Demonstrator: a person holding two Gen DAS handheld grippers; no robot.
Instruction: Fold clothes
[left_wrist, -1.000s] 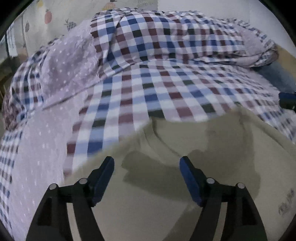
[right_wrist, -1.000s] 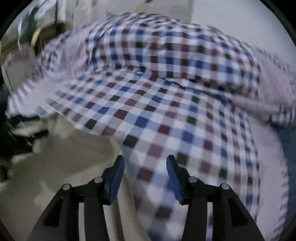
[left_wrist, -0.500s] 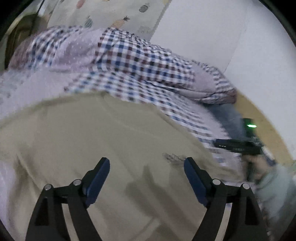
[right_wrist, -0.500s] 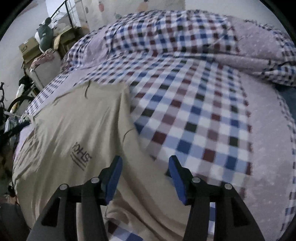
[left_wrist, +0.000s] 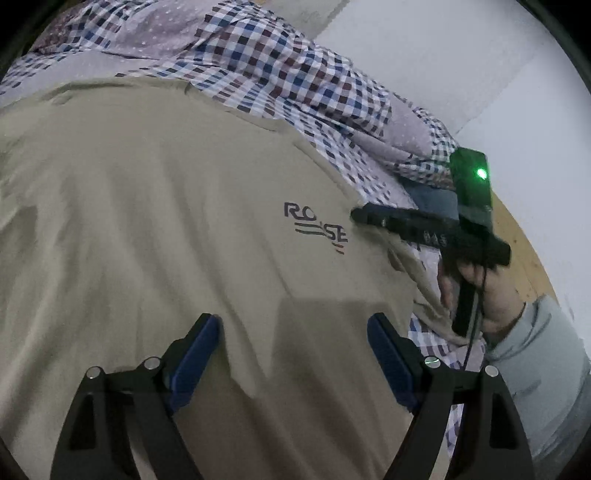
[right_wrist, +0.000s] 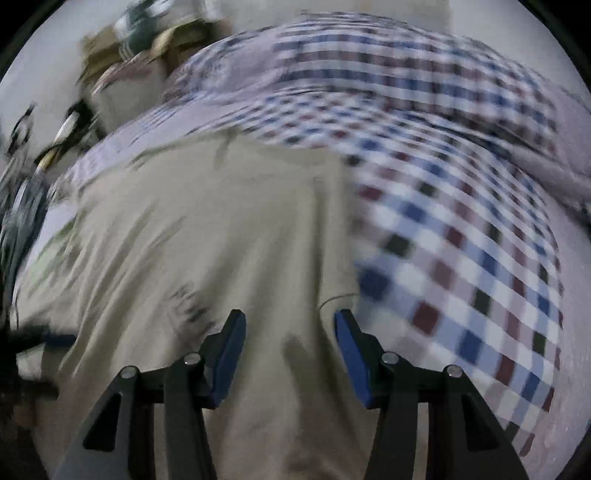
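A beige T-shirt (left_wrist: 177, 206) with a dark printed logo (left_wrist: 317, 227) lies spread on a checked bedspread (left_wrist: 295, 70). My left gripper (left_wrist: 293, 328) hovers open over the shirt's near part, with nothing between its blue pads. In the left wrist view my right gripper (left_wrist: 360, 215) comes in from the right, its tip at the shirt's edge just beside the logo, held by a hand (left_wrist: 480, 284) in a grey sleeve. The blurred right wrist view shows the right gripper (right_wrist: 290, 326) with its jaws apart above the shirt (right_wrist: 221, 229), gripping nothing that I can see.
A bunched checked and dotted quilt (left_wrist: 373, 122) lies along the bed's far side by a white wall (left_wrist: 461, 66). Wooden floor (left_wrist: 517, 236) shows past the bed's right edge. Boxes and clutter (right_wrist: 122, 66) stand beyond the bed's far left corner.
The left view has swung right across the shirt, bringing the logo and the right gripper closer. The right gripper has moved left from over the checked cover onto the shirt.
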